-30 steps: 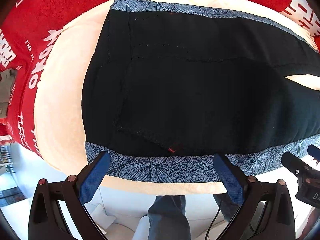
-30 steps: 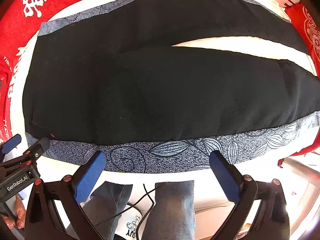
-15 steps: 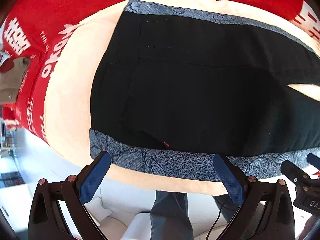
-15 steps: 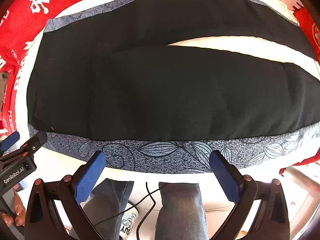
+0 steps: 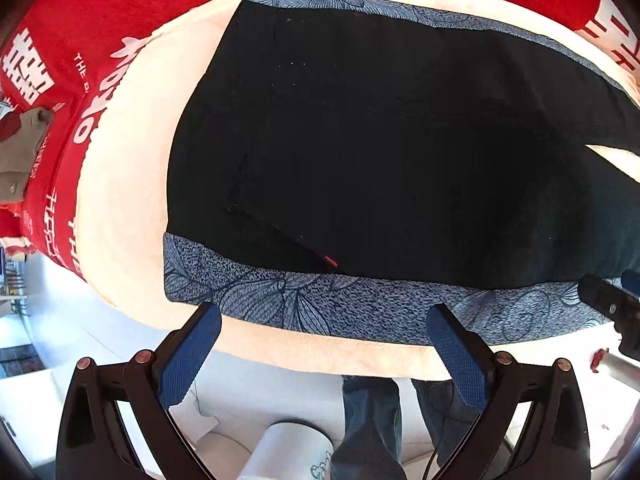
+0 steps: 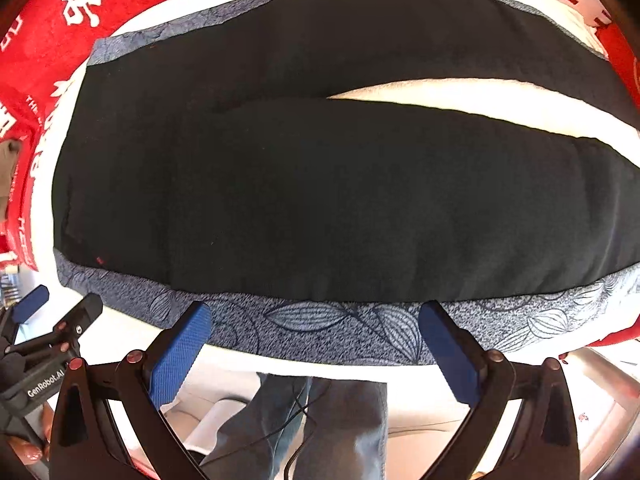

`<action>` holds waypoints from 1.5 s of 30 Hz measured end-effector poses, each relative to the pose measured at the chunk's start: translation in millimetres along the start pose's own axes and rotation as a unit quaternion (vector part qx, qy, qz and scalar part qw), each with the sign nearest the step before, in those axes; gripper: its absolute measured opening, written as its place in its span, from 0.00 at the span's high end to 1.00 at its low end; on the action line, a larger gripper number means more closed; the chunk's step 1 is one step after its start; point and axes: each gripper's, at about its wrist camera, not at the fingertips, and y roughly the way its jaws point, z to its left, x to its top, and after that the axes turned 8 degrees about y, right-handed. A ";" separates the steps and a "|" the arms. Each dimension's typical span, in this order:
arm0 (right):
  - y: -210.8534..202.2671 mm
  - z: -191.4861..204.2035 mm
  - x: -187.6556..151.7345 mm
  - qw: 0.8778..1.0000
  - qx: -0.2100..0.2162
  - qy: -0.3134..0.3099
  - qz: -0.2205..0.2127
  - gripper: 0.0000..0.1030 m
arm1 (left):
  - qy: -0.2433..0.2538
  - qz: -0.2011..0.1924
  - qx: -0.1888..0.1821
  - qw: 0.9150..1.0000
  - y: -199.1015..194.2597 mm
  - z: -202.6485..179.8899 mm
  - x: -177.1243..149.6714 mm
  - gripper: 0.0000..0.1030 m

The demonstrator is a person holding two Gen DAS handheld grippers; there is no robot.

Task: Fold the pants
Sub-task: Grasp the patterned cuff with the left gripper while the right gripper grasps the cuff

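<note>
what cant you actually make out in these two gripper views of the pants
- Leg cuffs of the pants: cut off by the right edge in both wrist views.
- Underside of the pants: hidden by the fabric itself, lying flat on the cream pad.
- Small red tag near the patterned stripe: too small to read, left wrist view.

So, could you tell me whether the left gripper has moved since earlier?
Yes, slightly: the left gripper has backed off; the near corner of the pants sits higher in its view.

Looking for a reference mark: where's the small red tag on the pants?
Left wrist view: the red tag sits at the black panel's near edge, just above the patterned side stripe, between the left tool's fingers.
</note>
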 end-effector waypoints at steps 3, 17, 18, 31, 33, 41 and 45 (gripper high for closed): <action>1.0 -7.7 4.0 1.000 -0.009 0.003 -0.006 0.00 | 0.001 -0.005 -0.006 1.000 3.6 4.7 -1.2 0.00; 7.1 10.1 -7.5 0.999 -0.025 0.010 -0.025 0.00 | 0.012 -0.028 -0.016 0.999 9.4 17.4 3.5 0.00; 7.3 12.5 -8.1 0.999 -0.027 0.008 -0.026 0.00 | 0.010 -0.027 -0.018 0.999 10.1 19.6 4.1 0.00; 2.2 -10.3 -24.3 0.951 0.290 0.106 0.012 0.00 | -0.035 -0.073 -0.134 0.988 7.9 66.8 -2.8 0.00; 13.9 -3.6 -36.3 0.937 0.328 0.118 0.031 0.00 | -0.043 -0.072 -0.154 0.985 12.1 75.9 -8.7 0.00; 84.6 11.8 -89.1 0.904 0.390 0.142 0.100 0.29 | -0.070 -0.067 -0.208 0.973 28.5 88.2 -32.2 0.00; 103.5 0.7 -92.8 0.893 0.409 0.171 0.083 0.30 | -0.072 -0.068 -0.229 0.968 33.4 88.6 -41.9 0.00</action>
